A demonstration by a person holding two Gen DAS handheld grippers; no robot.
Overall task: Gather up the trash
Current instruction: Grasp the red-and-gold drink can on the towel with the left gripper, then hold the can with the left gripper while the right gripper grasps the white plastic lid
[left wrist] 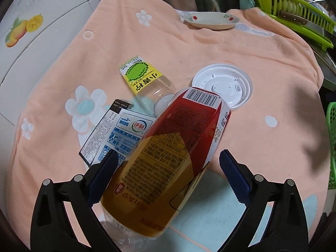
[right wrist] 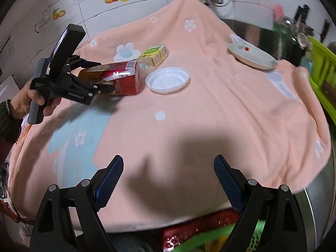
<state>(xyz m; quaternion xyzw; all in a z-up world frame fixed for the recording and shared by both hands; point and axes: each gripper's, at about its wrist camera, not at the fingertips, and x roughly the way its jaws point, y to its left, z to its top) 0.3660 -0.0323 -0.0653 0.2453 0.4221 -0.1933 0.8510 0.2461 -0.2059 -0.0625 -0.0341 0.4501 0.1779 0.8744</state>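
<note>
Peach floral blanket (left wrist: 262, 96) covered the table, with a green dish rack (left wrist: 298, 14) and a plate (left wrist: 212, 20) at the far edge, then a white plastic lid (left wrist: 231, 84), a clear lime-label bottle (left wrist: 145, 79) and a flattened milk carton (left wrist: 117, 134) crowding just beyond the red-and-yellow bottle (left wrist: 170, 153). Left gripper (left wrist: 168, 166) was wide apart around that lying bottle, left pad seemingly touching, right pad clear of it. Right gripper (right wrist: 168, 172) hovered open and empty over the blanket's near edge.
</note>
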